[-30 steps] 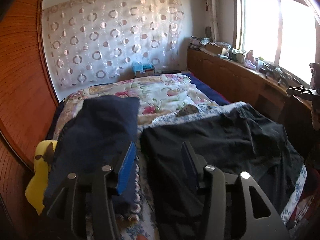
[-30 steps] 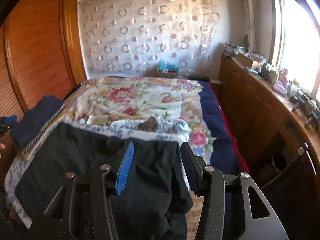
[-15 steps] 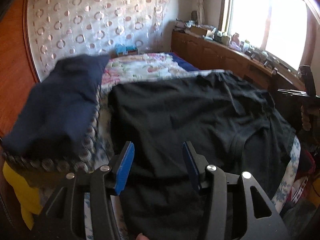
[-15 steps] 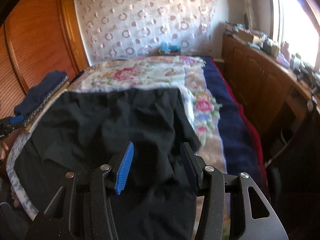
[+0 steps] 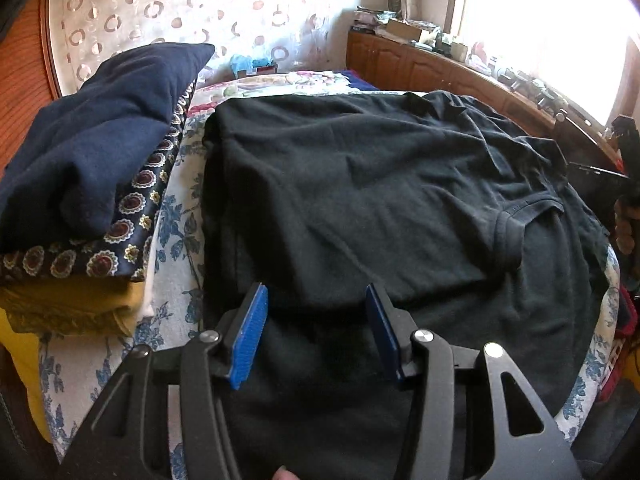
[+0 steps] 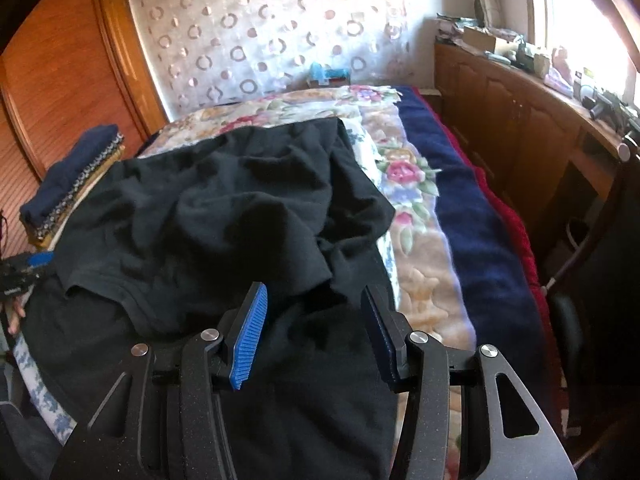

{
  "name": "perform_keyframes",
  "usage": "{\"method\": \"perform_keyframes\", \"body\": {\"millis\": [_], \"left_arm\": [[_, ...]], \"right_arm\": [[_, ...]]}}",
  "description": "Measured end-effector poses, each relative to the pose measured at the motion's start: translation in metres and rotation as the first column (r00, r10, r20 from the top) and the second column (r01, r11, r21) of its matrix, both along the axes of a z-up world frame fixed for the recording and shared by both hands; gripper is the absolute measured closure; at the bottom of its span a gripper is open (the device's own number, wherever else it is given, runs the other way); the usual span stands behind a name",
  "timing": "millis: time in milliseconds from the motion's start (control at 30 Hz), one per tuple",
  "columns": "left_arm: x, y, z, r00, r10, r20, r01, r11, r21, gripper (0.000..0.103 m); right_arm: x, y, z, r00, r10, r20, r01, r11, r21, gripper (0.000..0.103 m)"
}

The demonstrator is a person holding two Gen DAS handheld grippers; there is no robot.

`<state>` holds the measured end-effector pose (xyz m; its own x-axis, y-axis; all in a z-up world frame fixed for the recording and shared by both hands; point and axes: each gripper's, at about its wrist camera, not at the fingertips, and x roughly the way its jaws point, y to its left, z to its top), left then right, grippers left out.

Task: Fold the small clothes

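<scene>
A black shirt [image 5: 360, 208] lies spread on the bed [image 6: 424, 240], right under and ahead of both tools. In the right wrist view its far part is bunched up in folds. The left tool [image 5: 316, 332] is open over the shirt's near edge, holding nothing. The right tool [image 6: 312, 332] is open too, with nothing in it. Left of the left tool sits a pile of folded clothes [image 5: 80, 184], dark blue on top.

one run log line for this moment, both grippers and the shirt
stage: pre-grasp | left gripper: open, over near edge of black cotton t-shirt | right gripper: open, over bunched sleeve | shirt: unfolded on bed
</scene>
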<state>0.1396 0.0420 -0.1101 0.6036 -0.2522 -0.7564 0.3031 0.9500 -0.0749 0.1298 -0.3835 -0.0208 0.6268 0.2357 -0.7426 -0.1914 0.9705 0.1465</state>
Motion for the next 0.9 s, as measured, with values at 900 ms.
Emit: {"method": "perform_keyframes", "body": {"millis": [900], "left_arm": [[0.000, -0.002, 0.000, 1.000, 0.002, 0.005, -0.002, 1.000, 0.023, 0.050]], "right_arm": [[0.028, 0.035, -0.017, 1.000, -0.015, 0.000, 0.015, 0.999, -0.028, 0.093]]}}
